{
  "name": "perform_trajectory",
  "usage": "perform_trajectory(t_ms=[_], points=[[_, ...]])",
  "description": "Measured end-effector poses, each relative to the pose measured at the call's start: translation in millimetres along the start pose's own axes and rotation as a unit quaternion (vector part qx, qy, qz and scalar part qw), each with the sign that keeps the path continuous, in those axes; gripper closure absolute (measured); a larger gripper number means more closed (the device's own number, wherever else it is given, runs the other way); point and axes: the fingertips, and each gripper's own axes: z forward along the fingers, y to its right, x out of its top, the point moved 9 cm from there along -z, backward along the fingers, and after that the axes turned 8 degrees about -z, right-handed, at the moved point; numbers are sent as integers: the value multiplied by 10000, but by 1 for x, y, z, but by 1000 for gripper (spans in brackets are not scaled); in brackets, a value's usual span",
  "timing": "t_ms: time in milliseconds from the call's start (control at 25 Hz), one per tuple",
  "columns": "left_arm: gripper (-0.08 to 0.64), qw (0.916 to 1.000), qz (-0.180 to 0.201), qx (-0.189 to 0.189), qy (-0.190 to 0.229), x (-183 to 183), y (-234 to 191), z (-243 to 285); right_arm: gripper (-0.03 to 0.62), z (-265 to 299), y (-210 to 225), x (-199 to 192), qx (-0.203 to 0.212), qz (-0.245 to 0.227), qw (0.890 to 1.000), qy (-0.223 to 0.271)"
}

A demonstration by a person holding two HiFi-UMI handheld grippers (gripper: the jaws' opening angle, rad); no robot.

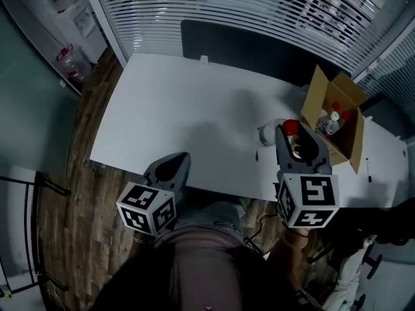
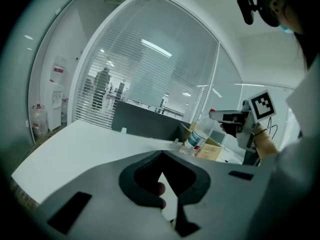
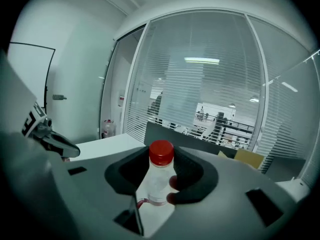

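The white table point(image 1: 181, 109) fills the middle of the head view, with a dark panel point(image 1: 246, 44) along its far edge and slatted glass walls point(image 1: 214, 5) across the top of the frame. Wood floor point(image 1: 71, 173) runs down the left side. At the right of the frame an open cardboard box point(image 1: 316, 96) stands on the table with more red-capped bottles point(image 1: 334, 118) upright inside. The right gripper point(image 1: 290, 135) sits just left of that box, its tongs pinching a clear plastic bottle point(image 3: 159, 179) by the upper body below its red cap point(image 3: 161, 152). The bottle stands upright between the pads in the right gripper view, just beside the box's near flap. No view settles whether its base rests on the table or hangs just above it. The step in hand looks like carrying one bottle close beside the box. Any move from here calls for a steady pinch and clearance from the raised flap, the only thing standing close to the bottle. The left gripper point(image 1: 176, 164) hovers at the table's near edge in the lower left, well apart from the bottle, tongs pressed together on nothing. A pen point(image 1: 368, 170) lies at the far right of the table, and a large water jug point(image 1: 72, 67) stands on the floor at upper left.
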Motion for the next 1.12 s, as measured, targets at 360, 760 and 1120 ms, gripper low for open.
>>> perform_trajectory(t_ms=[360,760,1120], points=[[554,9971,-266,658,285,-6,-25,-30,440,43,-35,9,730,-107,9972,128],[554,9886,-517,1288,583,-9,-48,-63,440,84,-78,23,1488,-253,9884,167],[554,9808,-665,1644,806,-7,-61,-75,440,117,-100,32,1843,-339,9819,289]])
